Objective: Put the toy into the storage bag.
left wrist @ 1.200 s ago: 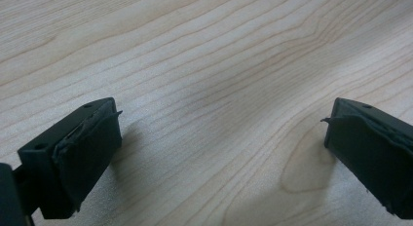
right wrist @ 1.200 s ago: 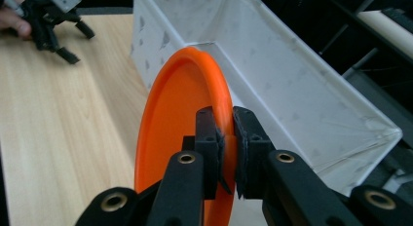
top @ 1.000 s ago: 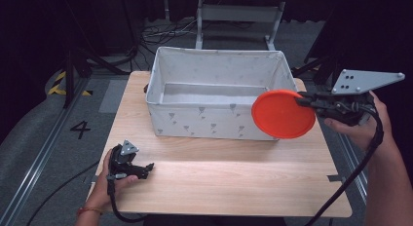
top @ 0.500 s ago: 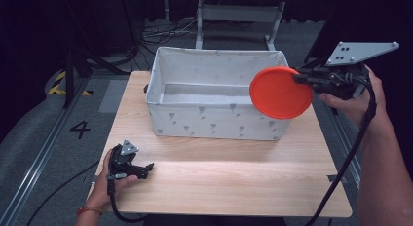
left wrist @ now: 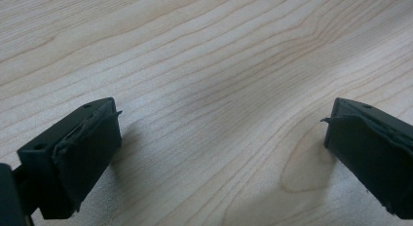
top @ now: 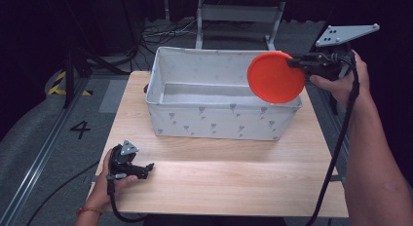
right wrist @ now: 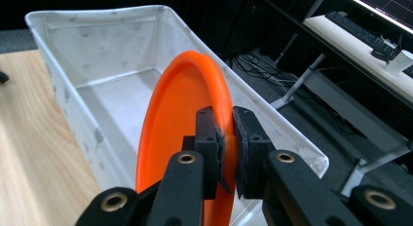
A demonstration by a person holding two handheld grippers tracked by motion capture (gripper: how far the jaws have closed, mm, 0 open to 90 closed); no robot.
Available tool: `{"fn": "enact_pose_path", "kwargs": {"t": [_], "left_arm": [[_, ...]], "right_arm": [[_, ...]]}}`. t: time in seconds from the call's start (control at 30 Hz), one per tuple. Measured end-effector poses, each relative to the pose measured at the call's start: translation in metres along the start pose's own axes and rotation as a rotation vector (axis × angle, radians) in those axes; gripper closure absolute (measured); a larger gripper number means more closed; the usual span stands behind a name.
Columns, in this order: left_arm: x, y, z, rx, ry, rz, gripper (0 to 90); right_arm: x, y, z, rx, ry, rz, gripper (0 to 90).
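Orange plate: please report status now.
Right tool shut on orange plate, on edge above white bin. Left tool open, on table. Nothing in way.

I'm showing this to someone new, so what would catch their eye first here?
Probably the bright orange round plastic plate, held on edge in the right gripper above the right end of the white fabric bin. That bin stands at the back of the light wooden table. The left gripper rests open on the table's near left corner.
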State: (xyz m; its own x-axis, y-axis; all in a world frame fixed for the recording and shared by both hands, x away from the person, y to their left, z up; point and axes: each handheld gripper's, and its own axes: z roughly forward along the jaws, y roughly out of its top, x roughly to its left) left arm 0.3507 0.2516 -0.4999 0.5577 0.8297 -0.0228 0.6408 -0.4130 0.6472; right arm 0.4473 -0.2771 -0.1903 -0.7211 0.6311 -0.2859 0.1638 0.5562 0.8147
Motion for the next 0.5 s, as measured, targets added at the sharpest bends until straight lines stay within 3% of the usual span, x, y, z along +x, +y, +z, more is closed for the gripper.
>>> {"fn": "enact_pose_path", "kwargs": {"t": [0.33,0.5], "left_arm": [[0.000,0.000,0.000,0.000,0.000,0.000,0.4],[0.000,0.000,0.000,0.000,0.000,0.000,0.3]], "right_arm": [[-0.016,-0.011,0.025,-0.005,0.002,0.002,82.6],[-0.018,-0.017,0.039,0.038,0.015,-0.013,82.6]]}}
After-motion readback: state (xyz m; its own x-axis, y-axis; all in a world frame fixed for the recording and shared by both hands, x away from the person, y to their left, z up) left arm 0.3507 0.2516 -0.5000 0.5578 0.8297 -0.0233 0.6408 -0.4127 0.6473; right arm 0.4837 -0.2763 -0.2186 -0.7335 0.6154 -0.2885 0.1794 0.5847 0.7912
